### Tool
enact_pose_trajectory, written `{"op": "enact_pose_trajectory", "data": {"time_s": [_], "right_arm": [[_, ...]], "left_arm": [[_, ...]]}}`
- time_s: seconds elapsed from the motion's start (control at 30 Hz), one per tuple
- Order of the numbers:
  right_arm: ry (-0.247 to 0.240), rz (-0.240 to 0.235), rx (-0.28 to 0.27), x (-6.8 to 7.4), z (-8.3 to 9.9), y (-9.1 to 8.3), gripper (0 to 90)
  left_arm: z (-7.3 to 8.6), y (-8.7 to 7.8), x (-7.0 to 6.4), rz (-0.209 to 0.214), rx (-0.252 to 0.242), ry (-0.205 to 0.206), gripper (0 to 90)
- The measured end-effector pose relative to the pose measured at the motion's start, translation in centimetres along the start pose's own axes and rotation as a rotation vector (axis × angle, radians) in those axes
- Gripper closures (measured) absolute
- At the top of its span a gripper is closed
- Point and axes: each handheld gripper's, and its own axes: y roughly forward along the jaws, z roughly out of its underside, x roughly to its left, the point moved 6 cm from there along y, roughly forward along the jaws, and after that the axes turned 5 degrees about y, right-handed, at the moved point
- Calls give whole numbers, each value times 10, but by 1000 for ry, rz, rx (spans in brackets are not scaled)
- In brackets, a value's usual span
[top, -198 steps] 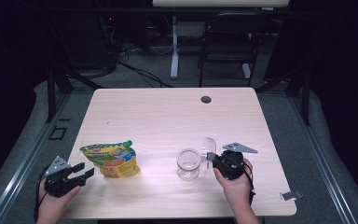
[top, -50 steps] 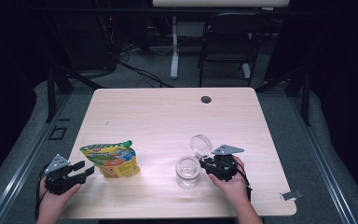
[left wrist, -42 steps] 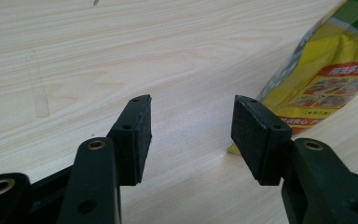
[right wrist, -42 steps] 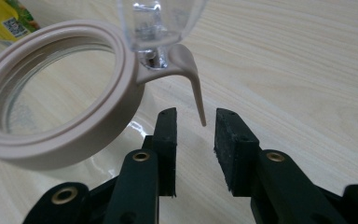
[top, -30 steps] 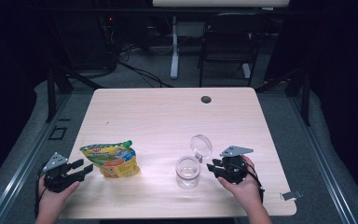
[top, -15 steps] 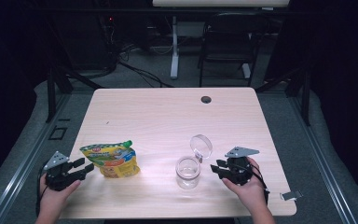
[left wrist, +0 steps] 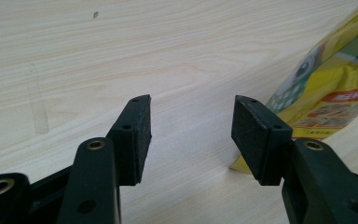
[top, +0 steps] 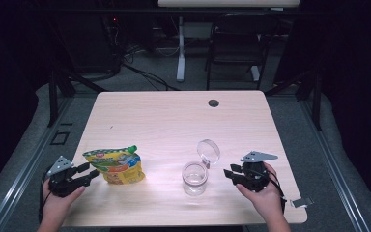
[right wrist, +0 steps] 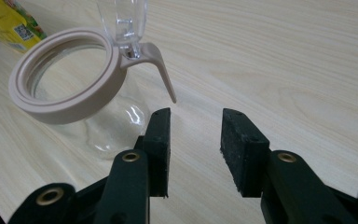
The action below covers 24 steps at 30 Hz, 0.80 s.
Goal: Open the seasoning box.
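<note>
A clear glass jar (top: 194,177) with a beige rim stands on the table's near right part, its hinged lid (top: 208,151) flipped up behind it. In the right gripper view the jar (right wrist: 79,88) is at upper left, rim and clasp facing me. My right gripper (top: 231,174) sits just right of the jar, open, nothing between its jaws (right wrist: 193,140). A yellow-green snack bag (top: 116,165) lies at the near left. My left gripper (top: 89,172) rests open just left of the bag (left wrist: 328,88), holding nothing (left wrist: 191,133).
The light wooden table (top: 174,125) has a round black cable hole (top: 214,103) near its far edge. A small metal clip (top: 300,202) lies at the near right corner. Dark floor, cables and chair legs lie beyond the table.
My right gripper has let go of the jar and drawn back to the right. The jar's lid now stands flipped up. The left gripper and the bag have stayed in place.
</note>
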Motion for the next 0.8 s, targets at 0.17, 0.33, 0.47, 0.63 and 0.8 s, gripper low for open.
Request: {"op": "enact_pose_trajectory", "data": {"time_s": [0.17, 0.33, 0.47, 0.63, 0.8], "right_arm": [[-17, -8, 11, 3, -2, 1, 625], [-27, -12, 26, 6, 0, 5, 619], [-30, -17, 14, 10, 1, 5, 614], [-24, -25, -17, 15, 1, -2, 617], [-44, -57, -82, 28, -6, -11, 625]], "left_arm": [[1, -4, -3, 3, -1, 4, 478], [1, -6, -6, 5, -1, 14, 478], [0, -6, -7, 6, -7, 14, 479], [-2, -9, -7, 8, -3, 19, 486], [-6, -12, -8, 0, -18, 24, 490]]}}
